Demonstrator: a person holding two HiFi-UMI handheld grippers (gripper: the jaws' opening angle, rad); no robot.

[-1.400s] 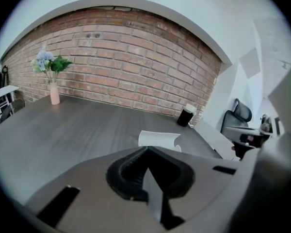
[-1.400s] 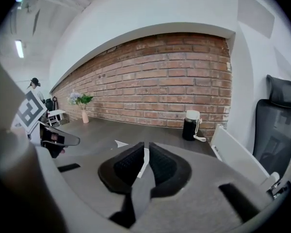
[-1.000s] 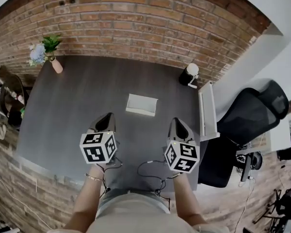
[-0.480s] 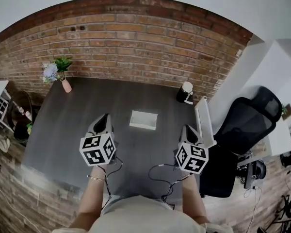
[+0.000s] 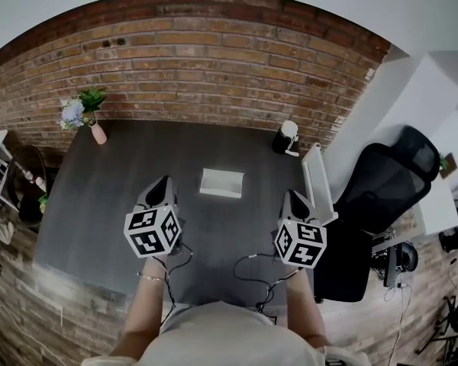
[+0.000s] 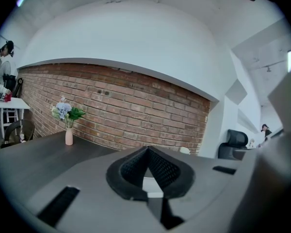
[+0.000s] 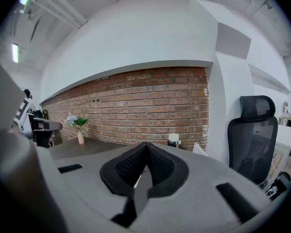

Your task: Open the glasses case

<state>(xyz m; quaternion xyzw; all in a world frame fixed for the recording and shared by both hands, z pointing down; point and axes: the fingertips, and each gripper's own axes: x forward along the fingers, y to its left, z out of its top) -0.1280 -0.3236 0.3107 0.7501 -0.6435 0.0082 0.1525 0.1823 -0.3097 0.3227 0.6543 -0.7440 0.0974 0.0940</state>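
Note:
A white, closed glasses case (image 5: 222,183) lies flat in the middle of the dark table (image 5: 114,204). My left gripper (image 5: 162,186) hovers over the table short of the case and to its left, with the jaws shut and empty. My right gripper (image 5: 294,200) hovers short of the case and to its right, near the table's right edge, also shut and empty. In the left gripper view the pads meet at the tip (image 6: 147,149), and a white piece of the case (image 6: 153,186) shows below them. In the right gripper view the jaws (image 7: 146,144) are closed too.
A pink vase with flowers (image 5: 97,132) stands at the far left corner. A black and white cylinder (image 5: 286,137) stands at the far right. A white panel (image 5: 315,180) lines the table's right edge, with a black office chair (image 5: 389,197) beyond it. Cables (image 5: 252,269) hang at the near edge.
Both grippers have risen a little off the table, and the right one has shifted to the right. The case has stayed where it was. Little has moved in the last half second.

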